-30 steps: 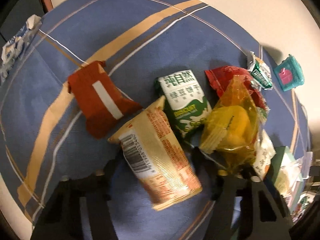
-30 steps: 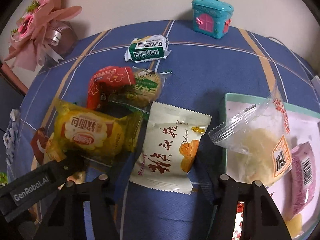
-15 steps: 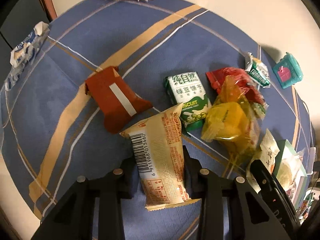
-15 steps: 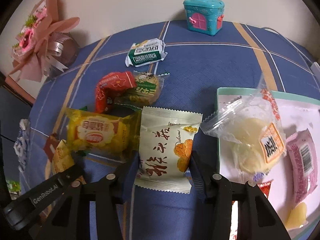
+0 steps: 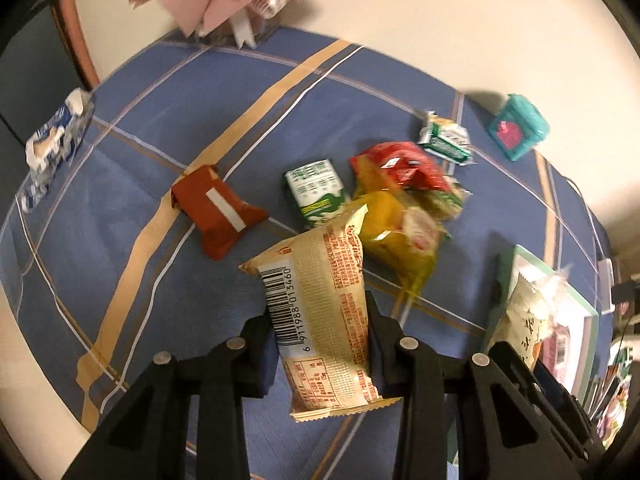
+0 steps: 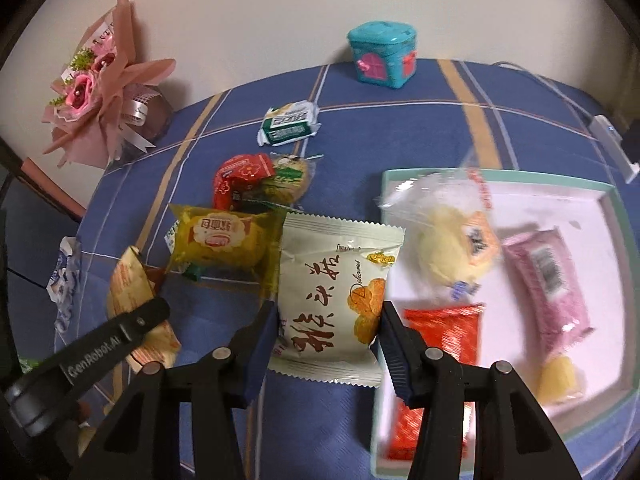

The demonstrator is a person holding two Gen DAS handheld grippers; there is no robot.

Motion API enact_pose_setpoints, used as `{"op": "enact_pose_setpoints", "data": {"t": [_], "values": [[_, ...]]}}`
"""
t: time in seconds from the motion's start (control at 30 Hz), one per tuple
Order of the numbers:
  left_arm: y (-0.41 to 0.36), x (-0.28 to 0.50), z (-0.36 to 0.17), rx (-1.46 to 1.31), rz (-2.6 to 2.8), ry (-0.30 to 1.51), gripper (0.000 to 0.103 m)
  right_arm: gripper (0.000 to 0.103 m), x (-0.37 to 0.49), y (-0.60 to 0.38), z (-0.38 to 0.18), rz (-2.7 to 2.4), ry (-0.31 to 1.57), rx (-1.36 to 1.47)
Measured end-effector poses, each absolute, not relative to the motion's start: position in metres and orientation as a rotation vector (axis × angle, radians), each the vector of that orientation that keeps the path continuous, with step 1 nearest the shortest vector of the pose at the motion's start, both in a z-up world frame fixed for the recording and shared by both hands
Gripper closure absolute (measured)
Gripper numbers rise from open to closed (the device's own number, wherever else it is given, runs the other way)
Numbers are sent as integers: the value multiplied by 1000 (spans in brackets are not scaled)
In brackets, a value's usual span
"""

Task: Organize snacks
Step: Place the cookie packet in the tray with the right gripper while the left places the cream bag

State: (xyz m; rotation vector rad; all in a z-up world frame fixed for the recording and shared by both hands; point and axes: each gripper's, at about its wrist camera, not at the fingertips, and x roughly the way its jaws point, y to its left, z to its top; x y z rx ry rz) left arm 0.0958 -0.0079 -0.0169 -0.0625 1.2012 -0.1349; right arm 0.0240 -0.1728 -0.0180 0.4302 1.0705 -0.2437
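Blue plaid tablecloth (image 6: 400, 92) (striped tan) meets a cream wall (image 6: 280, 8).

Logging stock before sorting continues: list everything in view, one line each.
tray: one, white with green rim, right side of table
packets in tray: pink, red, clear with yellow cake
beige packet: one, in left hand-held gripper
white packet: one, in right hand-held gripper
yellow packet: one, mid-table
red packet: one, behind yellow
green-white packets: two
brown-red packet: one, left
blue-white packet: one, table edge
teal box: one, by wall
pink bouquet: one, corner
tablecloth: blue, striped
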Motion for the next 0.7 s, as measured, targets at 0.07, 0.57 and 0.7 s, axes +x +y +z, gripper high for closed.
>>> {"op": "enact_pose_setpoints", "data": {"t": [0.07, 0.57, 0.7], "values": [[-15, 90, -9, -40, -147, 1185, 65, 50, 14, -176, -12, -251, 1065, 430], [-114, 30, 3, 169, -369, 1151, 65, 50, -47, -266, -5, -444, 1047, 526], [-140, 17, -4, 227, -411, 1157, 65, 50, -66, -297, -11, -500, 1056, 564]]}}
